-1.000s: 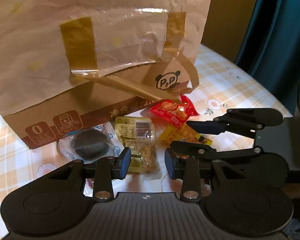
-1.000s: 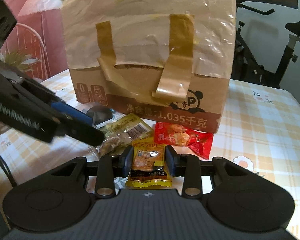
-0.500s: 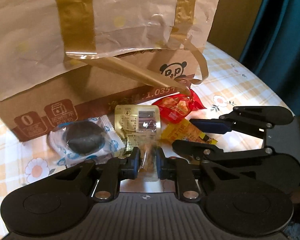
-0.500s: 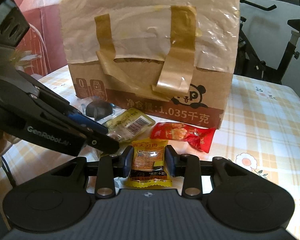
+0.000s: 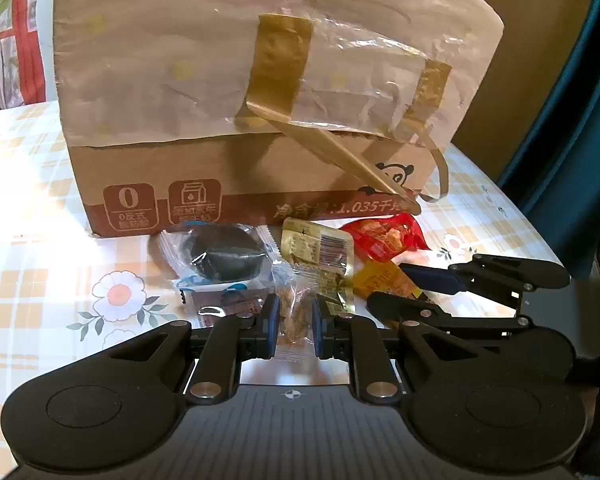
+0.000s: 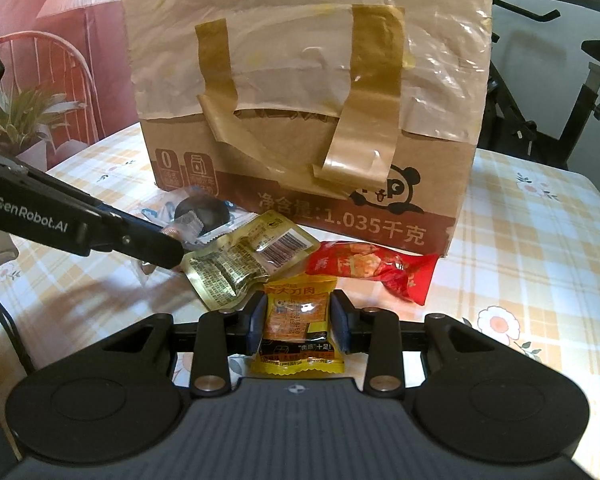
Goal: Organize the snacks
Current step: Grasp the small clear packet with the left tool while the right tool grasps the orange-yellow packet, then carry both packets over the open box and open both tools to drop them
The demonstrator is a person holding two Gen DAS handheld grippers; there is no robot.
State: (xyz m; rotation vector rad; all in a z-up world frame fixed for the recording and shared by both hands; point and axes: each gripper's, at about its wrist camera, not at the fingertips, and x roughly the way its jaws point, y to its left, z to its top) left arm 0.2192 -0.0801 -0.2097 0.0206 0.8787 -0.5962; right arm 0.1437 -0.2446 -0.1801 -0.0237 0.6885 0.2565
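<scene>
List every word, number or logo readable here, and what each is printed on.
"净含量:1.035千克": cardboard box, brown band.
"0": box icon, left end.
"GenRobot.AI": left gripper arm, in the right wrist view.
"大刀肉", "十足": yellow snack packet in the right gripper.
Gold packet: barcode and print too small to read.

Box (image 6: 380, 216) front: "净含量:1.035千克", big "0" badge (far left). Left gripper (image 6: 172, 252) arm: "GenRobot.AI". Yellow packet (image 6: 298, 320): "大刀肉", "十足" (rest too small to read).

Warm dim light, glare, fisheye warping
</scene>
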